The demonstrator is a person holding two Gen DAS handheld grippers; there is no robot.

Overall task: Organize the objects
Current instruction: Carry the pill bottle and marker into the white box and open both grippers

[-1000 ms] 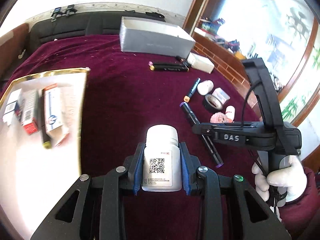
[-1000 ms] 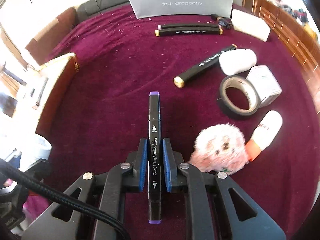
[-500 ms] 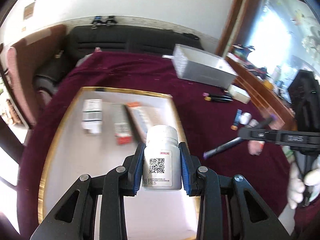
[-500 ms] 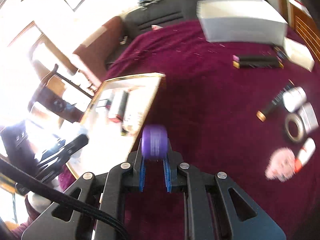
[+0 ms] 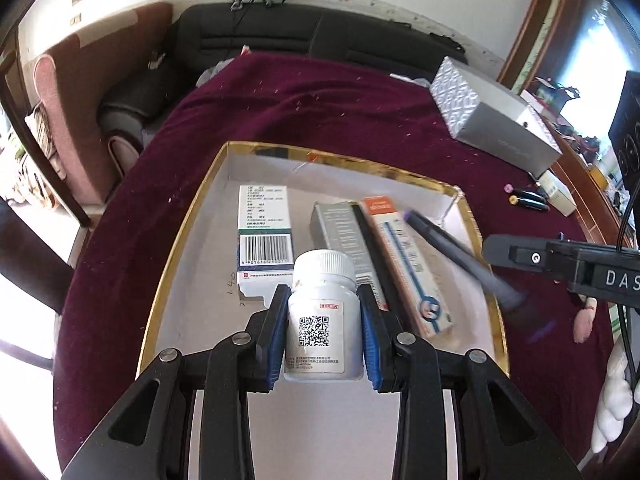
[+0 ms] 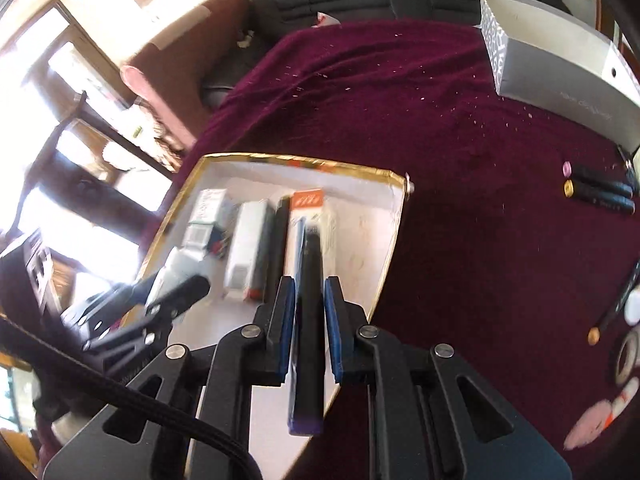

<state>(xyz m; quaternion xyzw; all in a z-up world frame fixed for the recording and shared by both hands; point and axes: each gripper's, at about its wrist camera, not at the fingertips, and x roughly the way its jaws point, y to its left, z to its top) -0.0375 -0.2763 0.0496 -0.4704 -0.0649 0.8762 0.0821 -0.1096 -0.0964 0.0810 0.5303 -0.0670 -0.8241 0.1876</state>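
My left gripper [image 5: 323, 316] is shut on a white pill bottle [image 5: 320, 312] with a QR label, held above the near part of a gold-rimmed white tray [image 5: 192, 224]. My right gripper [image 6: 308, 312] is shut on a black marker with purple ends [image 6: 310, 300], held over the tray's right side [image 6: 390, 248]. The marker also shows blurred in the left wrist view [image 5: 460, 256], slanting over the tray's right edge. In the tray lie a white and green medicine box [image 5: 264, 236], a grey box [image 5: 344, 236], a black marker [image 5: 374, 256] and an orange-topped box [image 5: 404, 264].
A maroon cloth [image 6: 460, 160] covers the table. A grey open box [image 6: 560, 68] stands at the back right. Two black markers [image 6: 596, 188], another marker, a tape roll [image 6: 628, 356] and a pink fluffy toy [image 6: 592, 428] lie at the right. A dark sofa is behind the table.
Both grippers have swung left from the cluttered cloth to over the tray, carrying the bottle and the marker. The marker now points over the tray's right part.
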